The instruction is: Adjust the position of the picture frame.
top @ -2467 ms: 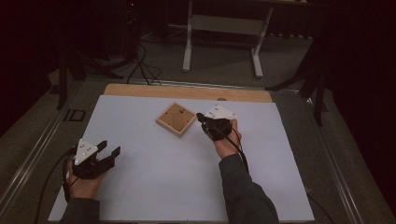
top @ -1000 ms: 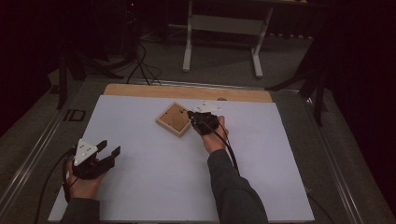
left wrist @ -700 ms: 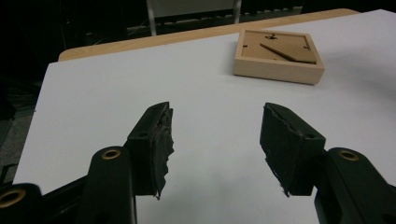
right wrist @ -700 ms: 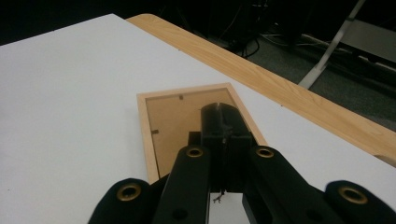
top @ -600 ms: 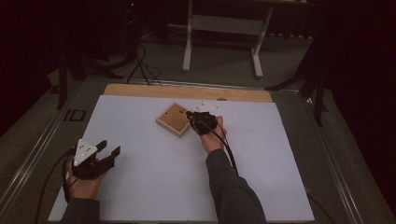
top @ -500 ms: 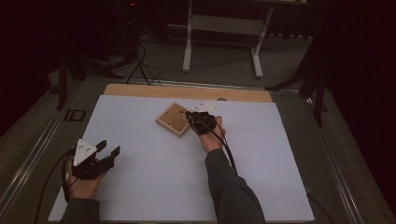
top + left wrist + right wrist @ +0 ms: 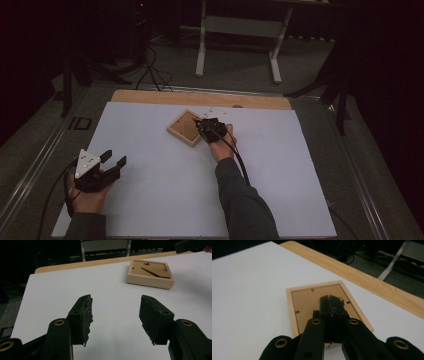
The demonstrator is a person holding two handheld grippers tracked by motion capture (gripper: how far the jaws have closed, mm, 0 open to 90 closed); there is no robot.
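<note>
We see 1 frame (image 7: pixel 186 128) on the mat (image 7: pixel 150 200). R gripper (image 7: pixel 200 125) closed over its back, holding nothing visible; L gripper (image 7: pixel 114 160) wide open, empty.

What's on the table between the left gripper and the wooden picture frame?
Nothing: between the left gripper and the picture frame there is just bare white table surface, seen in the left gripper view and the high view.

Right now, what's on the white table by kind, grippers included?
Wooden picture frame, face down: 1
Handheld grippers: 2, left gripper open, right gripper shut over the frame's back
Total: 3
</note>
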